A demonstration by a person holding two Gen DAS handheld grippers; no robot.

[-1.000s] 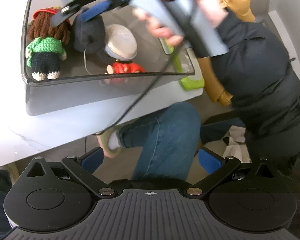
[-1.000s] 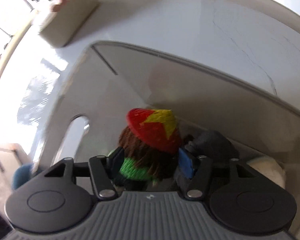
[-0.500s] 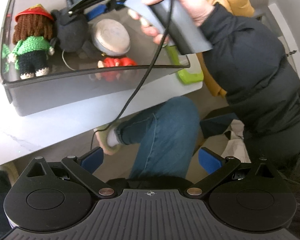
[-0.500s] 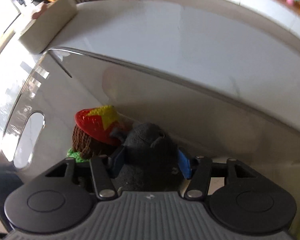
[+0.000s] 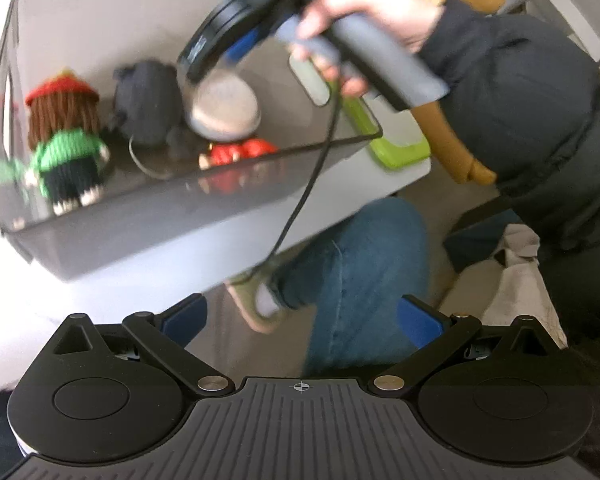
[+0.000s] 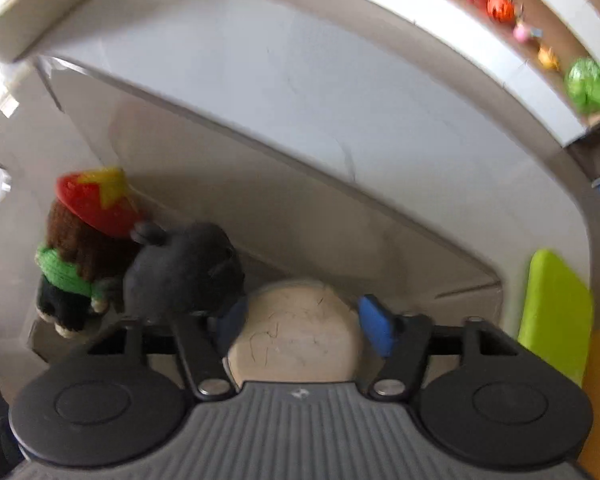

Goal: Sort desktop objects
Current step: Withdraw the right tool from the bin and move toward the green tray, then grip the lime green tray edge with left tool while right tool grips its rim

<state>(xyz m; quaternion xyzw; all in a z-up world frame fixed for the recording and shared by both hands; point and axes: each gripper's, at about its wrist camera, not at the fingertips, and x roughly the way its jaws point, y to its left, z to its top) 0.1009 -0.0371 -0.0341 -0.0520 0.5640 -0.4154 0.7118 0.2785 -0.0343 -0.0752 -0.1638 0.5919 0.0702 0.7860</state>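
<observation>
Left wrist view: left gripper (image 5: 300,316) has its jaws spread wide, nothing between them; it sits off the counter (image 5: 100,292) edge, looking at the person's jeans leg (image 5: 360,264) and shoe (image 5: 252,304). Clear grey bin (image 5: 140,232) stands on the counter. Inside, in a row along the bin floor: crochet doll (image 5: 66,140) with red hat, green top, standing upright on the left; dark grey plush (image 5: 148,108) just beside it; round beige object (image 5: 224,106) next, touching the plush; small red toy (image 5: 238,152) against the near wall. Person's hand (image 5: 364,20) holds the right gripper (image 5: 236,46) above the bin, nose angled down at the beige object; blurred, so its jaws can't be read from here. Cable (image 5: 300,200) hangs from the handle across the bin's near wall. Lime green tray (image 5: 400,148) lies on the counter just past the bin's right end. Black jacket sleeve (image 5: 520,120) fills the right side.

Right wrist view: right gripper's jaws stand partly open, blue pads (image 6: 374,330) on either side of the round beige object, which sits between them; contact can't be confirmed, looks like a gap on the right pad. Dark grey plush is just left of the left pad, crochet doll beyond it near the bin's end wall. Lime green tray shows outside the bin at right. Beige box (image 6: 36,12) sits on the far counter; a shelf (image 6: 540,60) with small colourful toys runs behind it.
</observation>
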